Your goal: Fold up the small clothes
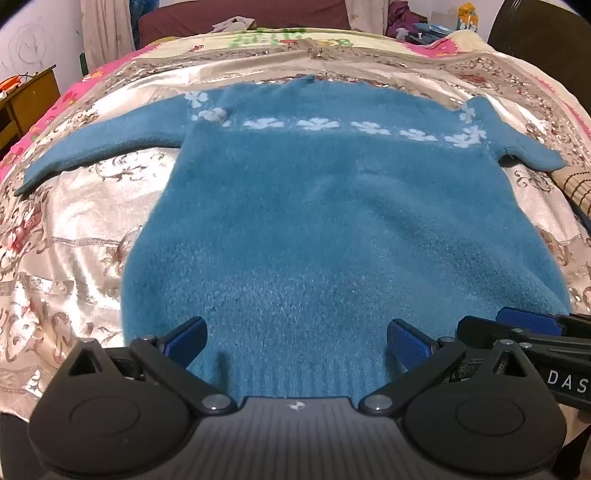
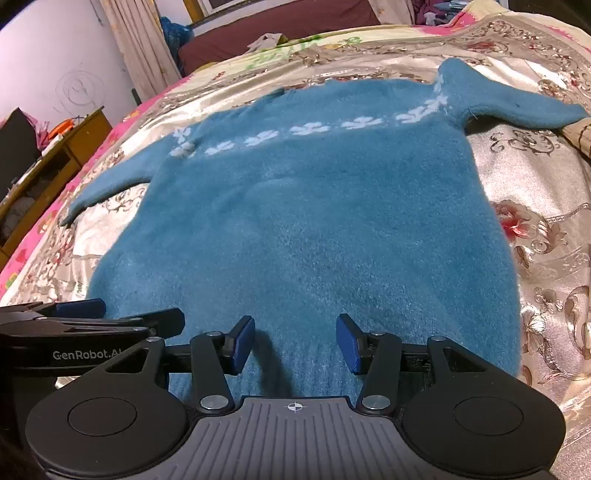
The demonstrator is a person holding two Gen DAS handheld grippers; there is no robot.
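Observation:
A small fuzzy blue sweater (image 1: 314, 221) with a band of white flowers lies flat on the bed, both sleeves spread out; it also shows in the right wrist view (image 2: 314, 221). My left gripper (image 1: 297, 345) is open just above the sweater's ribbed hem, left of the middle. My right gripper (image 2: 295, 345) is open over the hem further right. Neither holds anything. The right gripper's fingers (image 1: 517, 325) show at the right edge of the left wrist view, and the left gripper's fingers (image 2: 85, 310) at the left edge of the right wrist view.
The bed has a shiny floral cover (image 1: 74, 229) with a pink border. A wooden desk (image 2: 62, 155) stands left of the bed. A woven mat (image 1: 576, 188) lies under the right sleeve tip. A dark red sofa (image 1: 240, 18) is at the back.

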